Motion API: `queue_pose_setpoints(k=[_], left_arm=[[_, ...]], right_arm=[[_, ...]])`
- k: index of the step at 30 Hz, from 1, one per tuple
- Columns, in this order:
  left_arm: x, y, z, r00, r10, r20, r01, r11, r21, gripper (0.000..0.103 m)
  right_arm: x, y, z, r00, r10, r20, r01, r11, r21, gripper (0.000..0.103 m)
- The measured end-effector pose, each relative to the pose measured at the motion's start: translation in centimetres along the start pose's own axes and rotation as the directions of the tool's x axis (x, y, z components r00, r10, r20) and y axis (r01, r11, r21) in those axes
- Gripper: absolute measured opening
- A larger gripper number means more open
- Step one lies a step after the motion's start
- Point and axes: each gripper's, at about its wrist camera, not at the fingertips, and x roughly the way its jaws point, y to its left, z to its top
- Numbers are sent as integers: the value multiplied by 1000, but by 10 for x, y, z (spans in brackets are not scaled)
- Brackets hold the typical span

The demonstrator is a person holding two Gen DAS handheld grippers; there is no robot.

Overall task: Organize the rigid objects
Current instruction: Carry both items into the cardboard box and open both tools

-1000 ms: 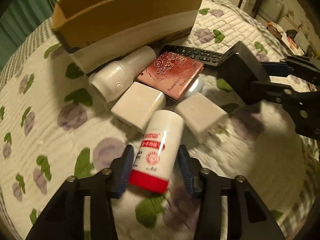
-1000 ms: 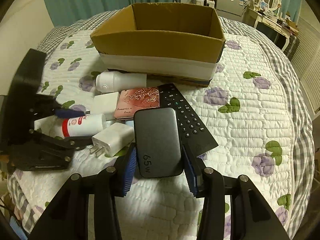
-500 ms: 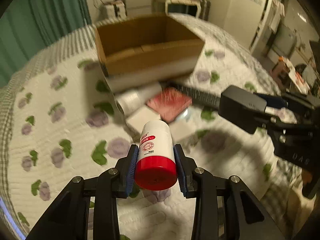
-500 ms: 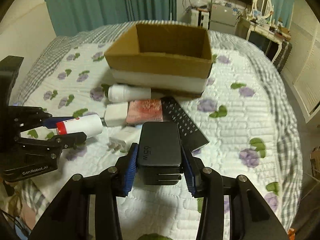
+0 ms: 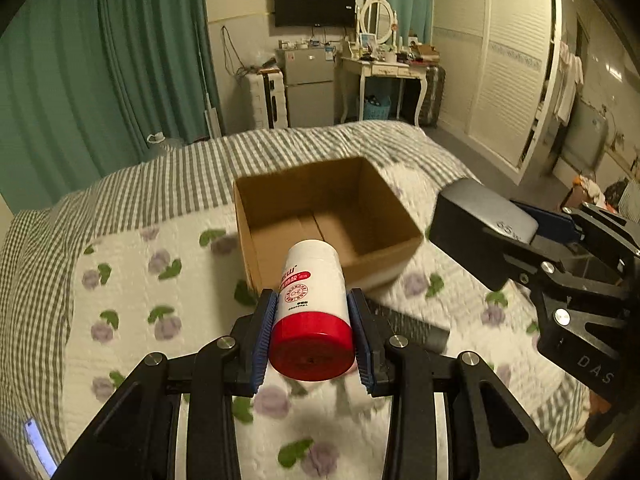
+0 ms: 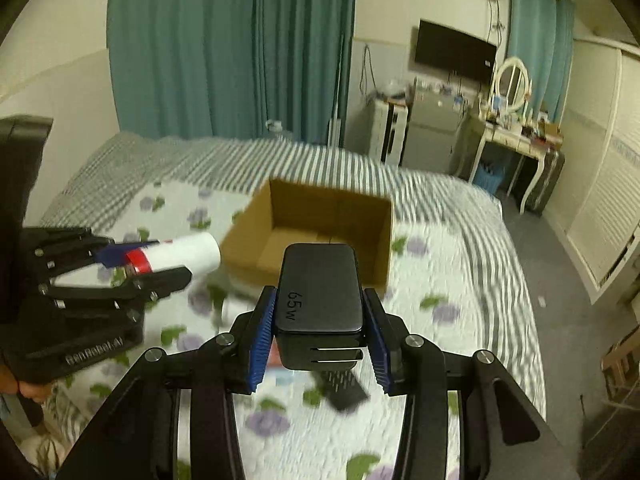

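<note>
My left gripper (image 5: 312, 300) is shut on a white bottle with a red cap (image 5: 310, 300) and holds it in the air, pointing at the open cardboard box (image 5: 404, 236) on the bed. My right gripper (image 6: 319, 300) is shut on a black 65W charger (image 6: 320, 292), also lifted, just short of the box (image 6: 384, 240). The box looks empty inside. In the right wrist view the left gripper (image 6: 160, 258) with the bottle (image 6: 180, 256) is at the left. In the left wrist view the charger (image 5: 480, 220) is right of the box.
The bed quilt (image 5: 132, 280) has a purple flower print. A black remote (image 5: 416, 324) lies on it below the box; it also shows blurred in the right wrist view (image 6: 344, 388). A dresser, fridge and wardrobe stand beyond the bed.
Both grippers have risen from the pile on the quilt with their objects and moved toward the box. The views now look over the box into the room.
</note>
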Motion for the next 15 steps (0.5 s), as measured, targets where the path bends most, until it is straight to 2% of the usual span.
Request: queue_pose_setpoints(k=[8, 15], left_arm=[[51, 14, 54, 1000, 15, 10, -15, 1000, -9, 36], [124, 22, 68, 999, 27, -47, -26, 999, 19, 36]], right_arm=[[62, -19, 59, 999, 11, 31, -12, 999, 32, 41], [148, -34, 77, 1000, 16, -9, -16, 999, 49, 41]])
